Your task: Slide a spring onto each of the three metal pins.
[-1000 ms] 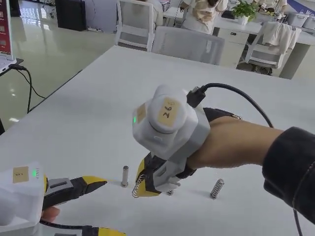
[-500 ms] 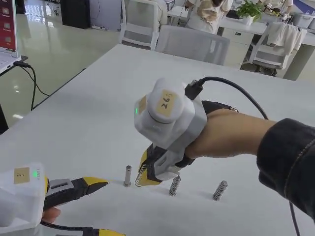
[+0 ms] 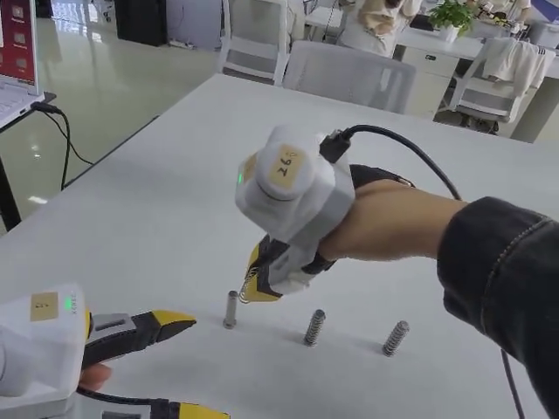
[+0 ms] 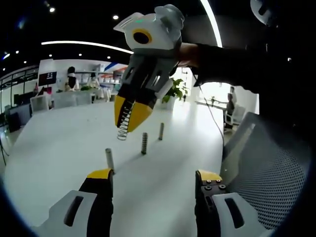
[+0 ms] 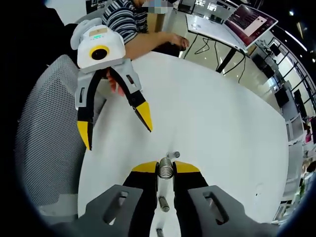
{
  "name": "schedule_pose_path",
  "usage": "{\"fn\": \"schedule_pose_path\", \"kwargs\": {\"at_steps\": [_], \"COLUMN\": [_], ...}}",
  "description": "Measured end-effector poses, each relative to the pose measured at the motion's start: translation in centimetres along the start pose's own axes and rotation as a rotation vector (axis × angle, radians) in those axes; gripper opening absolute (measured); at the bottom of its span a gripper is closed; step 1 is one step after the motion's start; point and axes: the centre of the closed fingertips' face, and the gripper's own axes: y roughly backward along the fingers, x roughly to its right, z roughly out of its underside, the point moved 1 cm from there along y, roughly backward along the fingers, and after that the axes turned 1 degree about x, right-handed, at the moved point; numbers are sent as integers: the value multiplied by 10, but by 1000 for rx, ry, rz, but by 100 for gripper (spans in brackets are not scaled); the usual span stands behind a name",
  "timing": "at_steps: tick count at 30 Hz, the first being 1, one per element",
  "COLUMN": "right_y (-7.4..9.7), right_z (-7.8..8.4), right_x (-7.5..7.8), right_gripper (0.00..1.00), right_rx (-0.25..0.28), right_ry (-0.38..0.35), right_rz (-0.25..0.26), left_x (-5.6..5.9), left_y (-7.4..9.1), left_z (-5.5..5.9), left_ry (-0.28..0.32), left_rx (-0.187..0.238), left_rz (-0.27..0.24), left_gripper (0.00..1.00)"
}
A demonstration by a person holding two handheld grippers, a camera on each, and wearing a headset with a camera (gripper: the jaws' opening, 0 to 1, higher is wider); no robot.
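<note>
Two right pins (image 3: 314, 327) appear sprung; left pin (image 3: 231, 309) bare. Right tool (image 3: 251, 290) clamps the spring (image 4: 123, 121) by it; left tool (image 4: 154, 175) apart.

On the white bench (image 3: 157, 201) the right tongs (image 3: 255, 291) hold a spring (image 3: 247, 288) clamped just above a bare upright pin (image 3: 231, 309), a spring-covered pin (image 3: 314, 327) and a second spring-covered pin (image 3: 396, 338) stand to its right, and the left tongs (image 3: 206, 370) rest at lower left, jaws apart.
</note>
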Motion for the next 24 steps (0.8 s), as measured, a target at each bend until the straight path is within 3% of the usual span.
{"fn": "schedule_pose_path", "kwargs": {"at_steps": [10,24], "right_y": [-10,-21], "right_z": [-3,-2], "right_x": [13,18], "right_gripper": [8,8], "right_rx": [1,-10], "right_ry": [5,0], "right_rz": [14,0], "left_x": [0,-1], "left_y": [1,1], "left_z": [1,4], "left_ry": [3,8], "left_rx": [-2,-5], "left_rz": [-4,-5], "left_gripper": [62,61]}}
